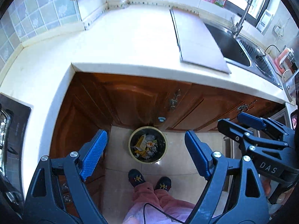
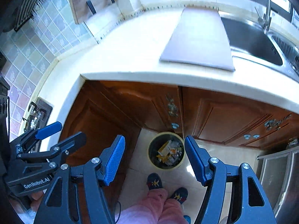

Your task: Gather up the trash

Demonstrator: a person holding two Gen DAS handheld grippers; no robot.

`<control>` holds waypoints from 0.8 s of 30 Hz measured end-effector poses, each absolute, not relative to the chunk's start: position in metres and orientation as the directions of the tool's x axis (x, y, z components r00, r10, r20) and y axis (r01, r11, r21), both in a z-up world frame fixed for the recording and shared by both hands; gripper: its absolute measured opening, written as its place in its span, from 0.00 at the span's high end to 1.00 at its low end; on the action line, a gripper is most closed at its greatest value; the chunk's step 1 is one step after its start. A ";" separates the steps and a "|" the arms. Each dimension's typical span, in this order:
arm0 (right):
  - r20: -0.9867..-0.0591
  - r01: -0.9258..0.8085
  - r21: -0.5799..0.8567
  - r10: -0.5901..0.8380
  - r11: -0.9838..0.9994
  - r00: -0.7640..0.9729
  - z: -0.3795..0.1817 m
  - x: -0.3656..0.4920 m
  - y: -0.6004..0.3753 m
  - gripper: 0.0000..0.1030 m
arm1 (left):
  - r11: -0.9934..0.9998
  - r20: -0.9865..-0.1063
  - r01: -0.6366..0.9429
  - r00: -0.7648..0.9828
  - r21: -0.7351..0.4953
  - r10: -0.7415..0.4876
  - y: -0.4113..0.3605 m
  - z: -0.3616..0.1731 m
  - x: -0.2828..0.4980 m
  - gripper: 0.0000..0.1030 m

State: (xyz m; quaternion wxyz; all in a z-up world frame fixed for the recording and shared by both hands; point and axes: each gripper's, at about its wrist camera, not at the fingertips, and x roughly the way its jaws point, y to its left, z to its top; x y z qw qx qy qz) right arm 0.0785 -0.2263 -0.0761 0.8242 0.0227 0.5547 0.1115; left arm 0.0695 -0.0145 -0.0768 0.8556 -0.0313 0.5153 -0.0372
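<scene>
Left wrist: both grippers, left gripper (image 1: 145,153) and right gripper (image 2: 154,156), gaping, empty; waste bin (image 1: 147,144) below, apparently full. Scan worktop (image 1: 121,43) before descending.

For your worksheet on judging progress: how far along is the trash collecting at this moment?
Looks done: the bin on the floor holds wrappers and crumpled paper, and the countertop shows no loose trash in either view. In hand: nothing; the left gripper and right gripper both have open, empty jaws above the bin. Left: possibly nothing, though areas outside the views cannot be checked.
</scene>
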 end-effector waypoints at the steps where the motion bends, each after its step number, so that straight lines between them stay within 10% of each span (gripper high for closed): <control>1: -0.907 -0.161 0.164 0.213 0.973 0.363 -0.069 0.080 -0.227 0.34 | 0.996 -0.875 0.032 0.475 -0.089 -0.094 -0.015 -0.070 0.069 0.19; 24: -0.821 -0.138 0.132 0.186 0.982 0.540 0.053 0.085 -0.204 0.26 | 0.996 -0.795 -0.082 0.607 -0.031 0.025 -0.010 0.036 0.072 0.19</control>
